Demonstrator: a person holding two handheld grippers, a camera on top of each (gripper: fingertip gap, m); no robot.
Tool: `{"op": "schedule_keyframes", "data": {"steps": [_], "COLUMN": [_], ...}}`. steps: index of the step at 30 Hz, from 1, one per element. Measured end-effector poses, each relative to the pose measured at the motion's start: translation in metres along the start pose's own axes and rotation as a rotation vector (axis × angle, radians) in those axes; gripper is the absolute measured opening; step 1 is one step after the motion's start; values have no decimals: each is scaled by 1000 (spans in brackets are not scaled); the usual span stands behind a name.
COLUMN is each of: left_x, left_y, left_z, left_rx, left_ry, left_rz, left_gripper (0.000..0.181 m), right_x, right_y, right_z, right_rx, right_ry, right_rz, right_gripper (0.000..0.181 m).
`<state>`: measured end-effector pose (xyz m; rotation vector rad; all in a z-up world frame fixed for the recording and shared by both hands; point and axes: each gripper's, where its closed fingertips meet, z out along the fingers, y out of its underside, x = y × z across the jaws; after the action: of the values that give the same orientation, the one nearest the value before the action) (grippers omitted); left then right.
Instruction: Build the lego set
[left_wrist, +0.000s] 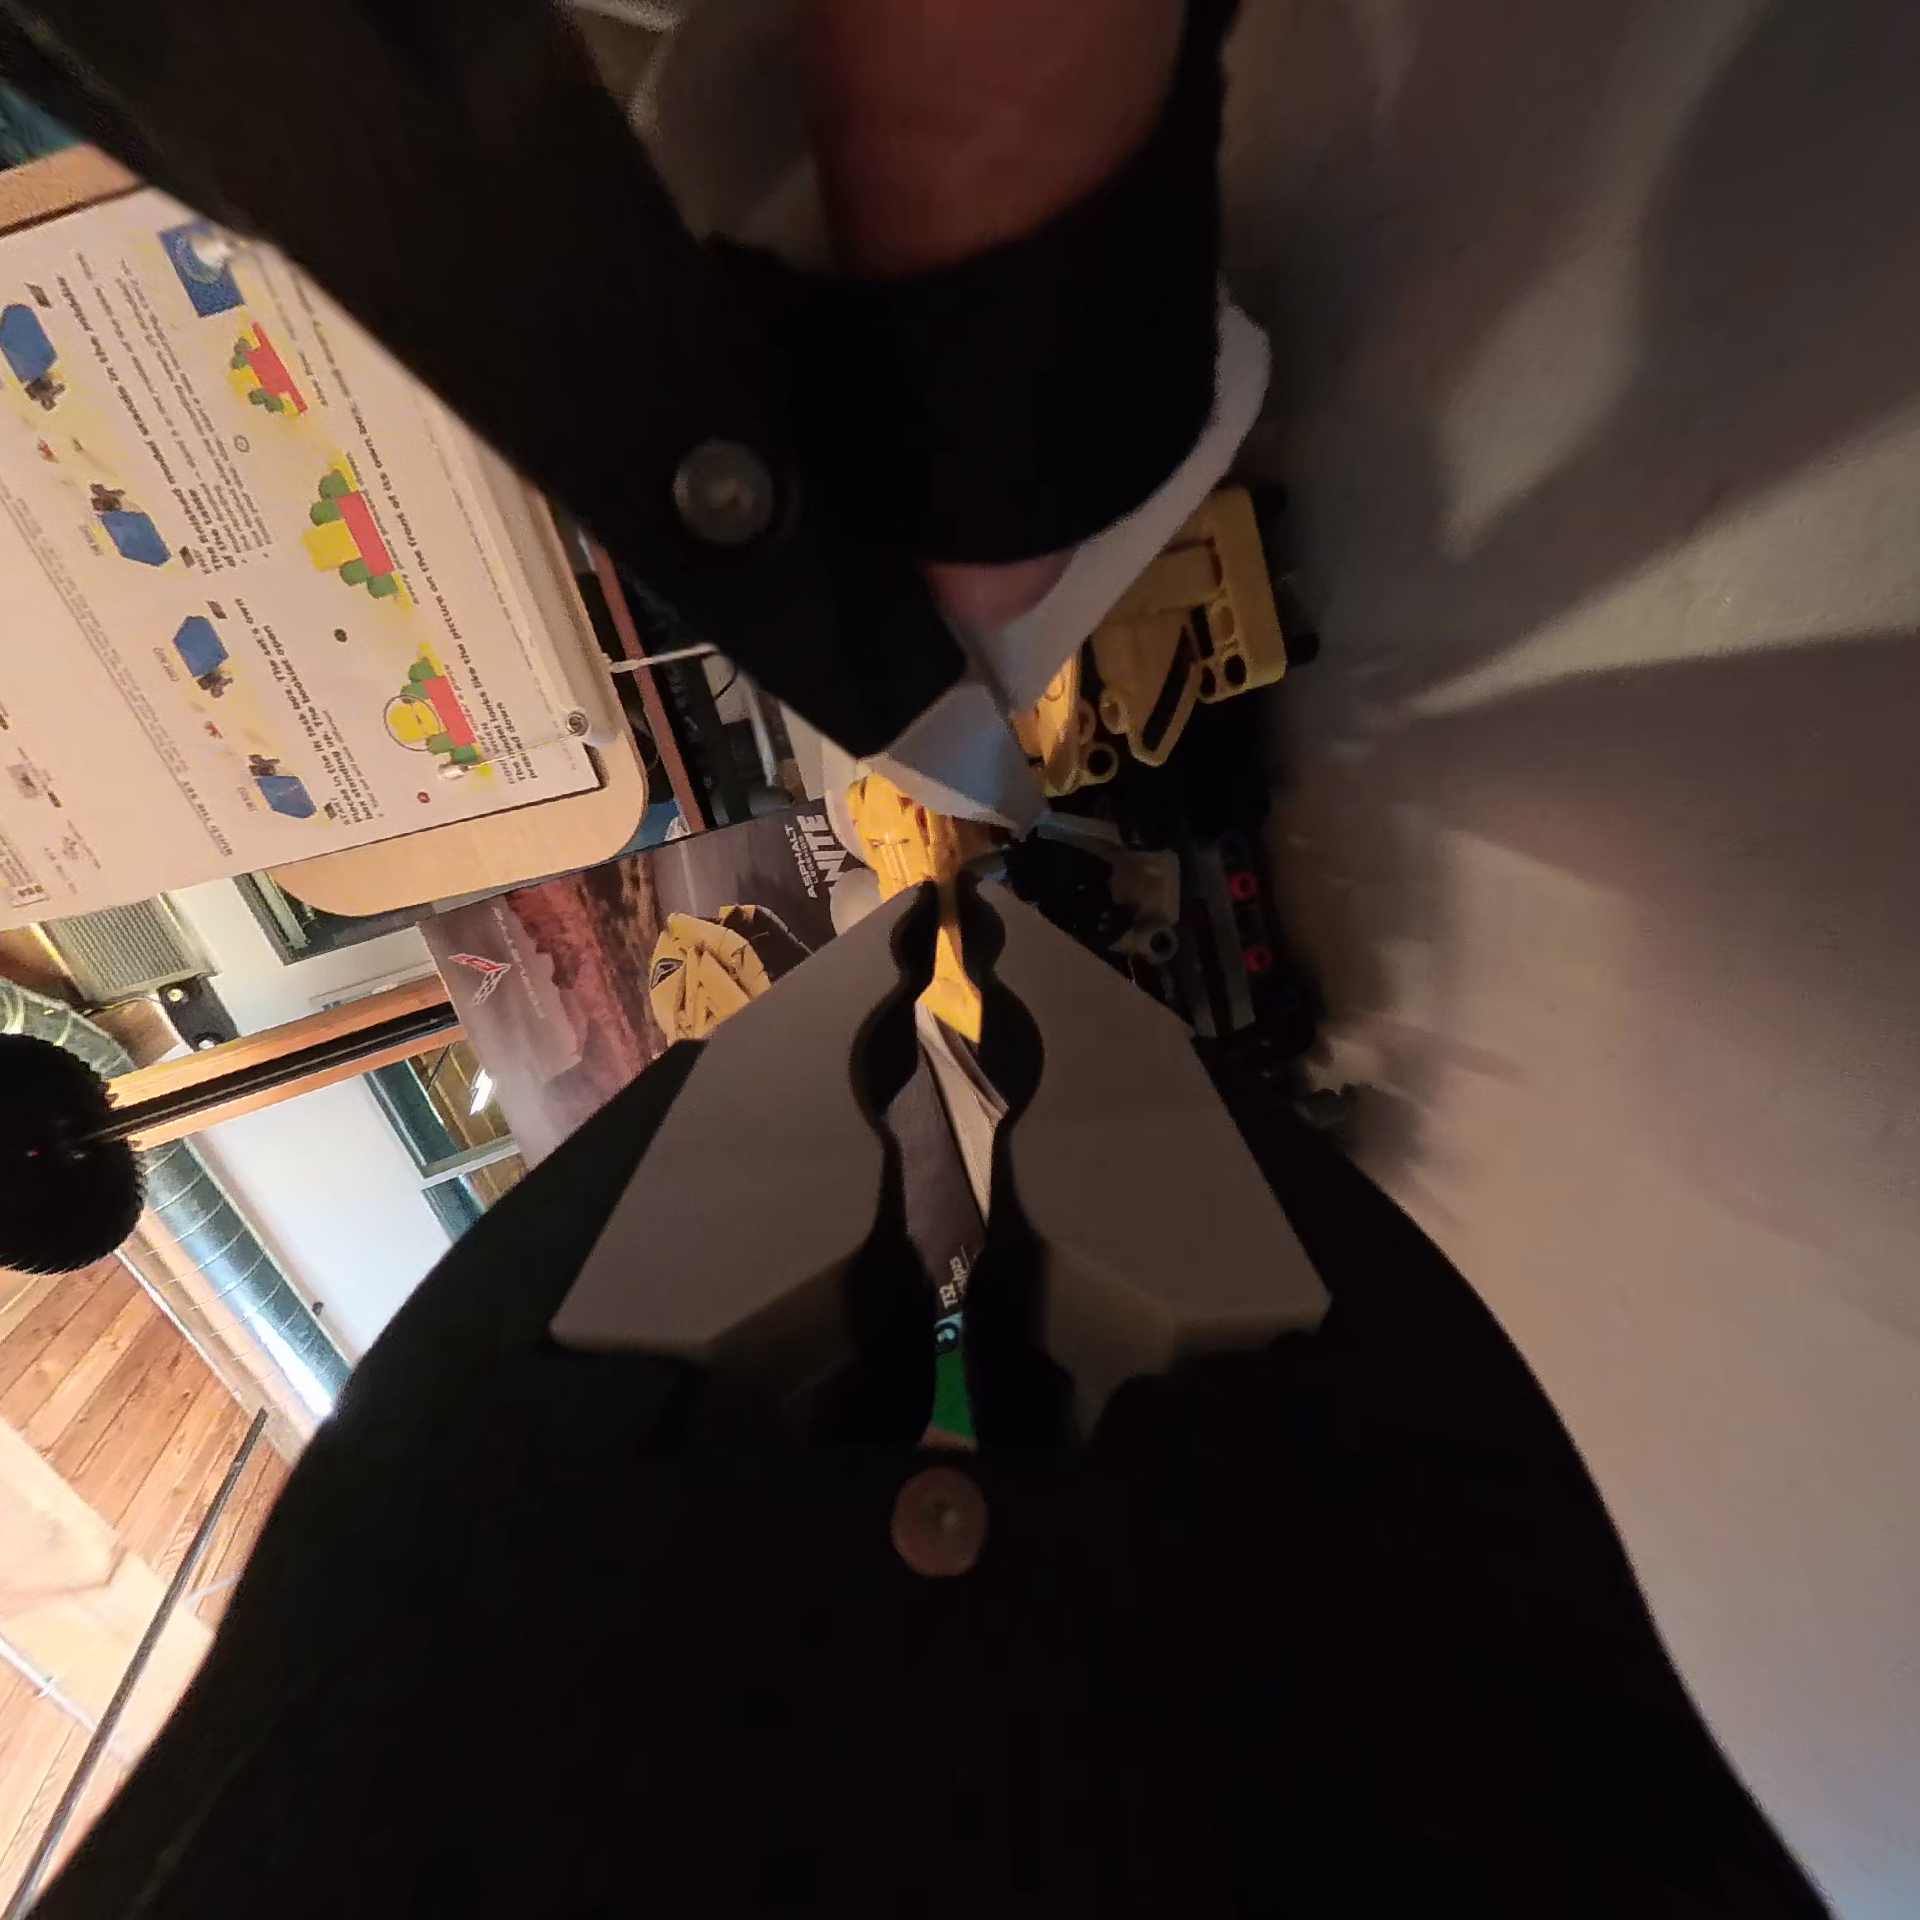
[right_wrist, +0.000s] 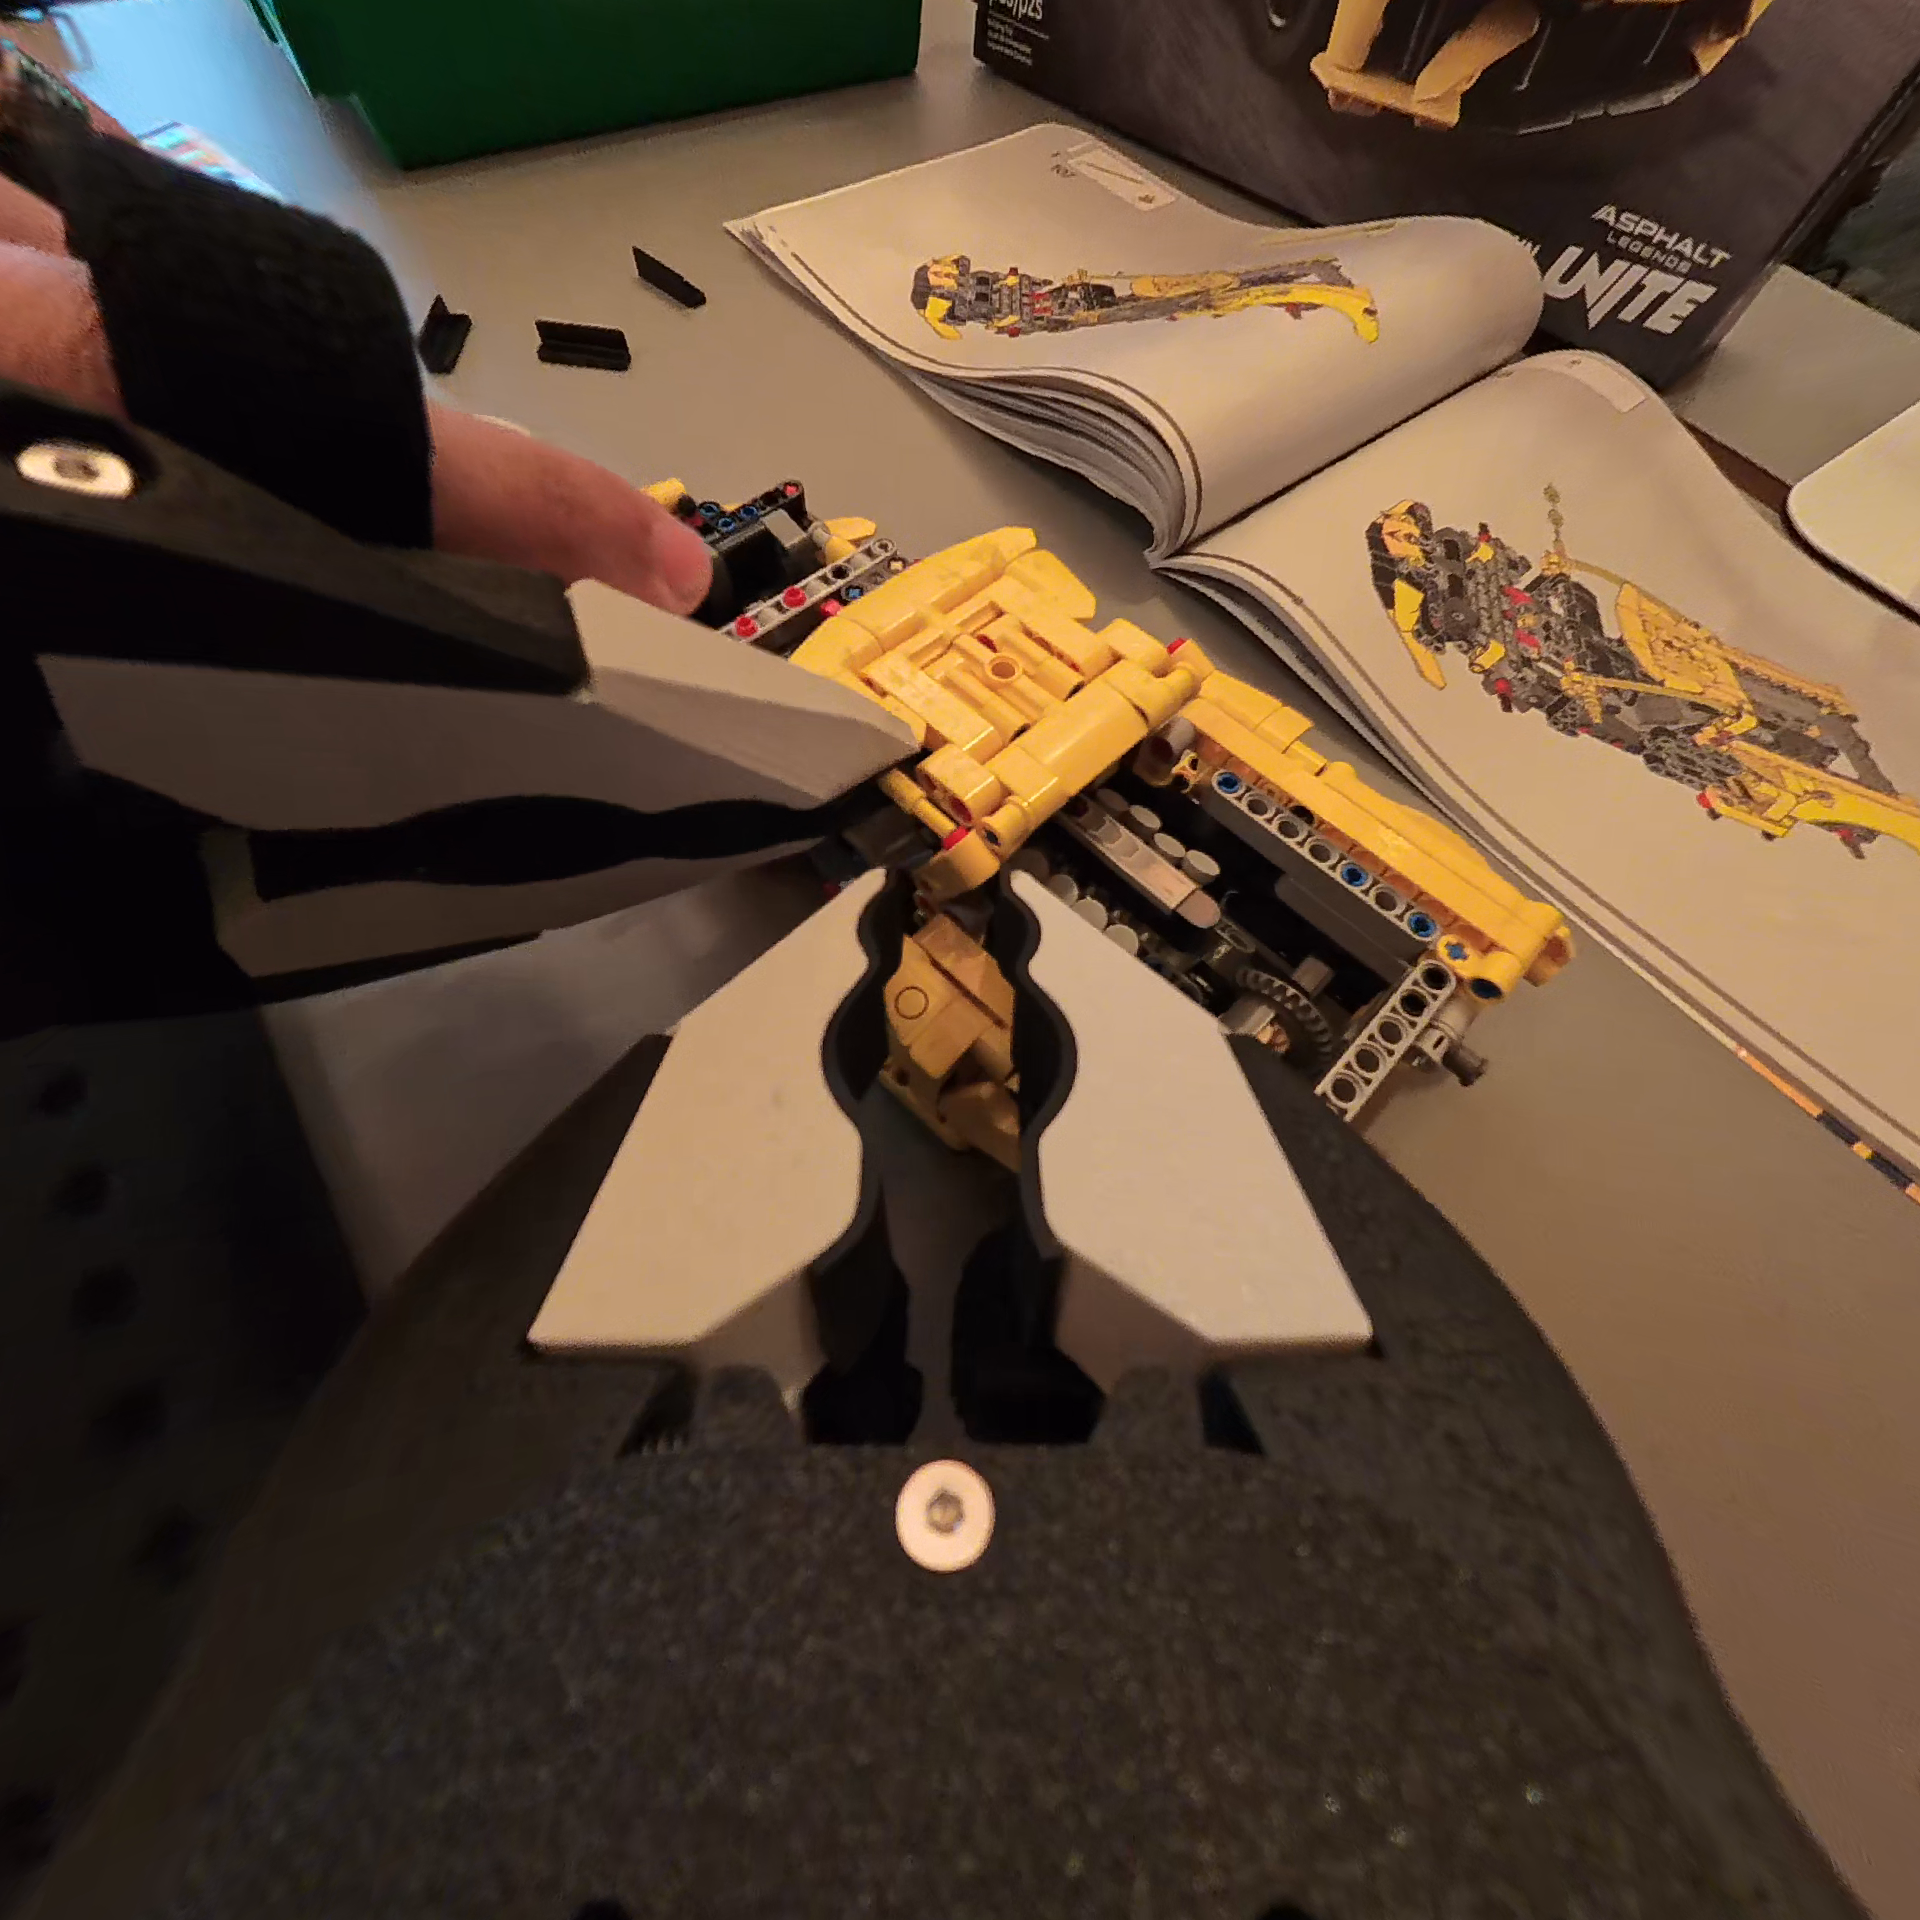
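Centrally, the yellow lego car model (right_wrist: 1049, 717) was laid on the grey table (right_wrist: 1621, 1299), just beside the open instruction booklet (right_wrist: 1299, 436). A yellow part at its near end was clamped between the nearly closed jaws of the right gripper (right_wrist: 948, 894). The left gripper (right_wrist: 873, 800) was pressed against the model's side, jaws drawn almost together; whether anything was gripped could not be told. The set's box (right_wrist: 1558, 135) was stood behind the booklet.

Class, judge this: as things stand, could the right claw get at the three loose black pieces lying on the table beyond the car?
Probably not directly: the right claw grips the yellow car, and the left claw crosses the path to the black pieces.
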<state>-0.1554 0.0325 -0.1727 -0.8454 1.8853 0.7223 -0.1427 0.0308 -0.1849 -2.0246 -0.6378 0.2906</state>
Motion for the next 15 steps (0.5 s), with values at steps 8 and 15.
{"op": "schedule_keyframes", "data": {"steps": [8, 15], "left_x": [-1, -2], "left_y": [1, -2], "left_z": [4, 4], "left_rx": [48, 88], "left_ry": [15, 31], "left_rz": [54, 56], "left_gripper": [3, 2], "right_x": [1, 4], "right_y": [-2, -2], "right_z": [0, 0], "right_rx": [1, 6], "right_ry": [4, 7], "right_rz": [-29, 18], "right_gripper": [18, 11]}}
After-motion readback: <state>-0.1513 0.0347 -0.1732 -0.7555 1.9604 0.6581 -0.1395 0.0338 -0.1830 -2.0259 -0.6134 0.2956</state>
